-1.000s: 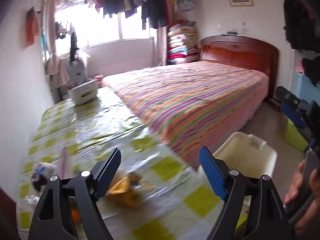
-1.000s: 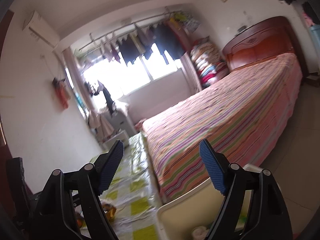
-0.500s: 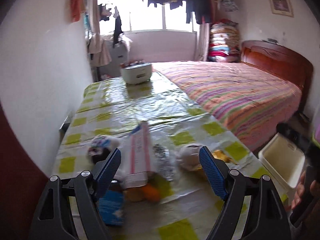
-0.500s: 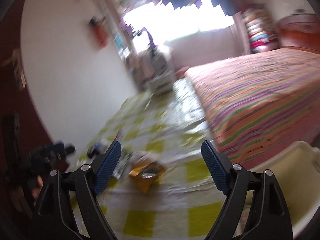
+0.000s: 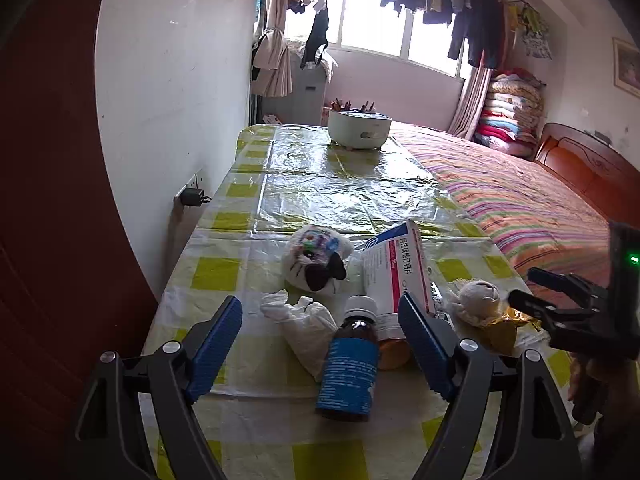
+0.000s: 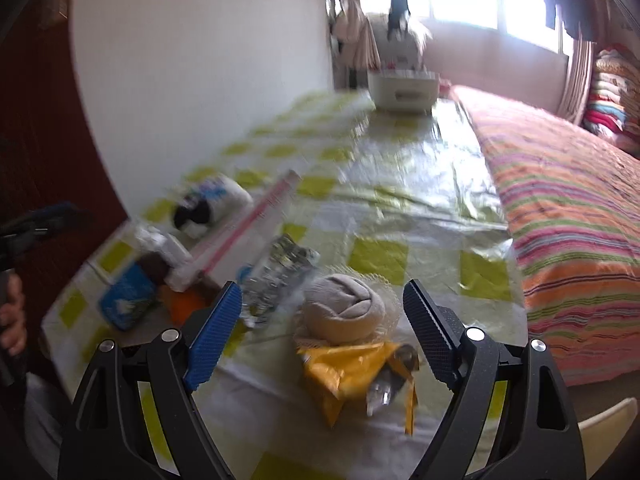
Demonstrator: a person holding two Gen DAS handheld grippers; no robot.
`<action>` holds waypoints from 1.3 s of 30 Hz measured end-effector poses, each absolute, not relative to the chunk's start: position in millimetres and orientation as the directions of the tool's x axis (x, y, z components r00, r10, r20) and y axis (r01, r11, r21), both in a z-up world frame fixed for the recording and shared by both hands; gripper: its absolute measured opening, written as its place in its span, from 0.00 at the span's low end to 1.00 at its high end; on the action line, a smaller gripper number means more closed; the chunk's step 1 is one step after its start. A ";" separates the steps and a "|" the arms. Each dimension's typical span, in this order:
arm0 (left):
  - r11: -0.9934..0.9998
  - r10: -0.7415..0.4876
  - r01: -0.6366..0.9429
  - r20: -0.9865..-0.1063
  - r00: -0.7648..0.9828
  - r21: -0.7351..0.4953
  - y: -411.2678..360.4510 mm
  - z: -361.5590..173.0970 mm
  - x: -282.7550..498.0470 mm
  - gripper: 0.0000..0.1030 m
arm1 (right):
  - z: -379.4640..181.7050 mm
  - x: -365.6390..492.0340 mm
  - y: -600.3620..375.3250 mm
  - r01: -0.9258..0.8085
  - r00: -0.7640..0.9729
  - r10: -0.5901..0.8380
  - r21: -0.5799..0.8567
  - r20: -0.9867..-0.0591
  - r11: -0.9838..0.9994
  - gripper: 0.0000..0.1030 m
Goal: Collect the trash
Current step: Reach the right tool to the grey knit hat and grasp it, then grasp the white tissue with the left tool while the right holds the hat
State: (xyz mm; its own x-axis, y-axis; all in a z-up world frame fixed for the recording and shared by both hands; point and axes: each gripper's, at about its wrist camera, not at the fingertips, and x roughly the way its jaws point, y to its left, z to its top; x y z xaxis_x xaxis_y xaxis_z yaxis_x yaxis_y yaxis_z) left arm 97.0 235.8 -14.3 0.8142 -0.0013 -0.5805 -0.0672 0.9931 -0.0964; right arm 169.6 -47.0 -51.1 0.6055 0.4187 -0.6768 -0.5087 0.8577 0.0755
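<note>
Trash lies on the near end of a table with a yellow-checked cloth. My left gripper is open and empty, above a brown bottle with a blue label, a crumpled white tissue and a white-and-pink medicine box. My right gripper is open and empty, over a yellow wrapper and a beige ball of cloth. The right gripper also shows in the left wrist view, beside the beige ball.
A white wrapper with a black patch and a foil packet lie among the trash. A white appliance stands at the table's far end. A striped bed runs along the right. A white bin's rim shows lower right.
Both grippers have swung left and down from facing the bed toward the trash on the table. The right gripper has come close over the yellow wrapper. Both stay open.
</note>
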 end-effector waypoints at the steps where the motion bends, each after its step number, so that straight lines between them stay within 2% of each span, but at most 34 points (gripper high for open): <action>1: 0.993 0.000 -0.067 -0.584 0.811 -0.093 237.7 -15.3 96.8 0.76 | -57.7 174.6 -45.2 -0.505 0.592 0.398 0.062 -0.701 0.861 0.79; 4: 0.994 0.007 -0.071 -0.592 0.806 -0.084 240.6 -18.8 96.9 0.76 | -72.3 197.1 -32.3 -0.487 0.564 0.313 -0.002 -0.764 0.873 0.79; 8: 0.994 0.018 -0.077 -0.604 0.797 -0.071 244.2 -23.8 97.9 0.76 | -93.9 211.9 -31.6 -0.486 0.490 0.318 0.049 -0.812 0.873 0.77; 11: 0.993 0.016 -0.083 -0.609 0.793 -0.082 248.3 -26.5 98.3 0.76 | -95.9 214.2 -31.2 -0.483 0.483 0.318 0.055 -0.816 0.874 0.53; 13: 0.993 0.014 -0.086 -0.614 0.789 -0.087 250.8 -27.8 99.1 0.76 | -88.7 211.0 -32.6 -0.491 0.487 0.349 0.080 -0.801 0.868 0.53; 18: 0.991 0.019 -0.096 -0.614 0.789 -0.093 253.4 -29.0 100.0 0.76 | -58.4 195.4 -42.8 -0.478 0.548 0.440 0.165 -0.712 0.863 0.52; 23: 0.992 0.000 -0.080 -0.629 0.778 -0.100 251.5 -33.1 104.5 0.76 | -44.4 197.6 -78.1 -0.444 0.516 0.666 0.497 -0.538 0.746 0.52; 28: 0.991 -0.010 -0.080 -0.650 0.760 -0.108 252.1 -38.0 107.8 0.76 | -56.4 205.9 -101.8 -0.375 0.470 0.763 0.683 -0.443 0.627 0.52; 29: 0.990 -0.012 -0.082 -0.651 0.759 -0.113 252.9 -38.6 108.0 0.76 | -54.9 203.7 -101.9 -0.373 0.489 0.744 0.661 -0.456 0.651 0.52; 31: 0.990 -0.011 -0.084 -0.652 0.758 -0.113 252.8 -39.6 108.5 0.76 | -38.1 191.7 -89.3 -0.428 0.609 0.588 0.403 -0.532 0.809 0.52; 32: 0.990 -0.011 -0.083 -0.653 0.757 -0.112 252.2 -39.7 108.6 0.76 | -32.5 187.6 -87.9 -0.468 0.607 0.613 0.395 -0.506 0.790 0.52; 34: 0.991 -0.014 -0.078 -0.656 0.755 -0.112 251.0 -40.1 109.3 0.76 | -31.5 189.4 -96.1 -0.480 0.543 0.723 0.548 -0.427 0.685 0.52; 36: 0.992 -0.008 -0.079 -0.655 0.756 -0.102 248.9 -39.8 109.6 0.76 | -28.4 185.1 -90.9 -0.470 0.583 0.660 0.466 -0.474 0.750 0.52; 39: 0.993 -0.028 -0.057 -0.655 0.755 -0.108 246.2 -39.3 108.8 0.76 | -29.8 186.1 -94.3 -0.473 0.548 0.703 0.525 -0.453 0.707 0.52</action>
State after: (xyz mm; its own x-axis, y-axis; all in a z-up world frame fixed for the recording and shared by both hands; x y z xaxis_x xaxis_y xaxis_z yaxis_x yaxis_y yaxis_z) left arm 108.8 246.2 -39.3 0.7551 -0.0280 -0.6550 -0.0569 0.9925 -0.1081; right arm 186.1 -94.3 -29.8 0.5482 0.7031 -0.4530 -0.4734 0.7073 0.5250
